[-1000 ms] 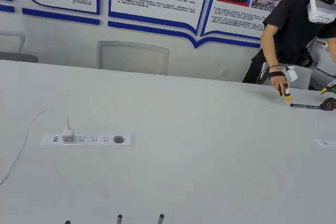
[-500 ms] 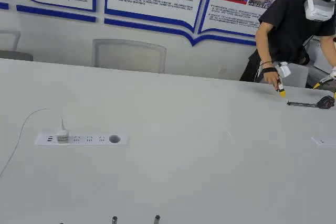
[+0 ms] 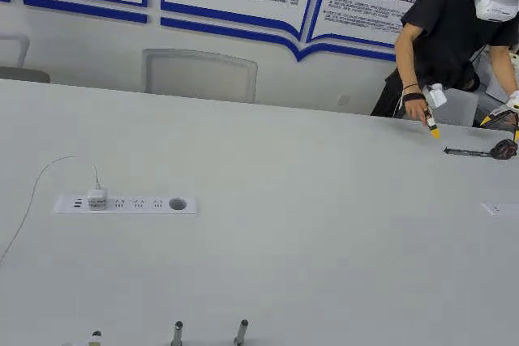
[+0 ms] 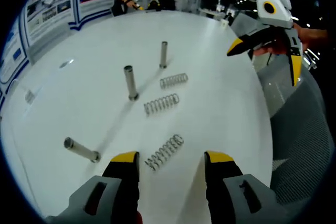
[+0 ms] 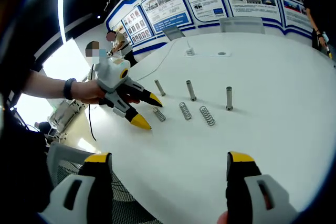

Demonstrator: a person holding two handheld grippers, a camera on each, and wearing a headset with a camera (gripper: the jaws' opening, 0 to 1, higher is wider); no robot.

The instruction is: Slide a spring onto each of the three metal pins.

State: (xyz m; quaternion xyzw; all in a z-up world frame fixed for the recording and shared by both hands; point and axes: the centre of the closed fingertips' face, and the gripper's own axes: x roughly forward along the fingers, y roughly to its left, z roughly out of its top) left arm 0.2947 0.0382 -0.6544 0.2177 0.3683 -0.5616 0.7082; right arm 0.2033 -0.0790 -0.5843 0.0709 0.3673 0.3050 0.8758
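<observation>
- Head view: the tops of three metal pins (image 3: 177,333) poke up at the lower edge of the white table (image 3: 324,232). Beyond them lies a power strip (image 3: 126,203) with a charger (image 3: 97,198) plugged in. At the far right another person (image 3: 454,30) leans over a tape measure (image 3: 496,150).
- Left gripper view: the left gripper (image 4: 172,158) has its jaws spread wide with nothing between them. The nearest spring (image 4: 165,152) lies on the table just ahead, in line with the gap. Two more springs (image 4: 161,103) lie further ahead. The pins stand to the left of the springs, all bare. The right gripper (image 4: 263,67) hovers ahead to the right, clear of the row.
- Right gripper view: the right gripper is likewise spread and empty. Ahead lie the springs, with the pins behind them. Ahead-left, a hand (image 5: 92,92) holds the left gripper, whose tips are just beside the leftmost spring.
</observation>
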